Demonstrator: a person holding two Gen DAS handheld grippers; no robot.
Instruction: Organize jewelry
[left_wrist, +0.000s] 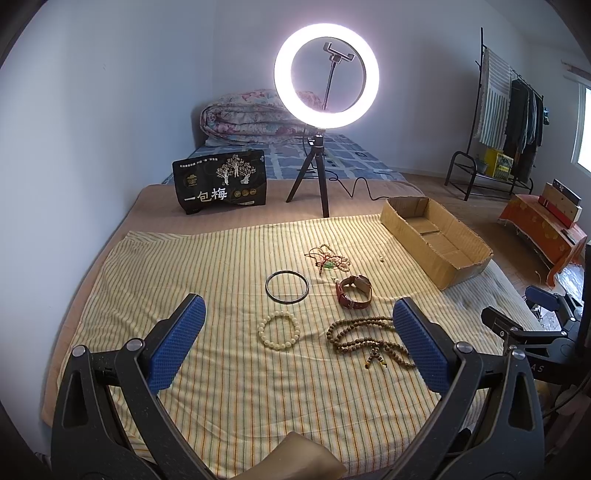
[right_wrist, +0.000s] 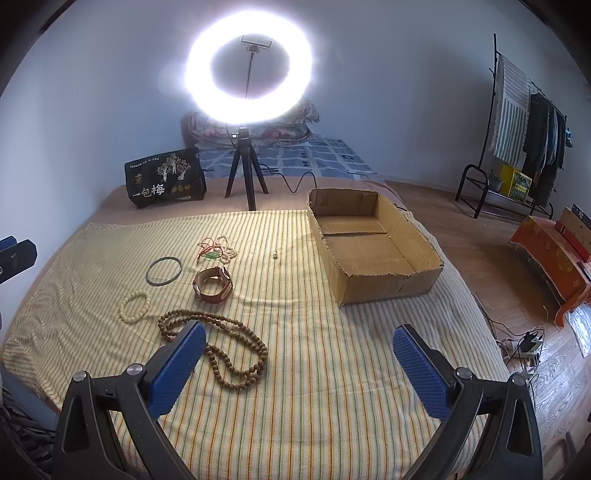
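Observation:
Jewelry lies on a striped cloth: a dark bangle, a cream bead bracelet, a brown bead necklace, a red-strap watch, and a tangle of cords and pale beads. An open cardboard box stands at the right. My left gripper is open and empty, above the near jewelry. My right gripper is open and empty; the necklace lies by its left finger, and the box lies ahead of it.
A lit ring light on a tripod and a black snack bag stand behind the cloth. A single loose bead lies near the box. A clothes rack and an orange cabinet are on the right.

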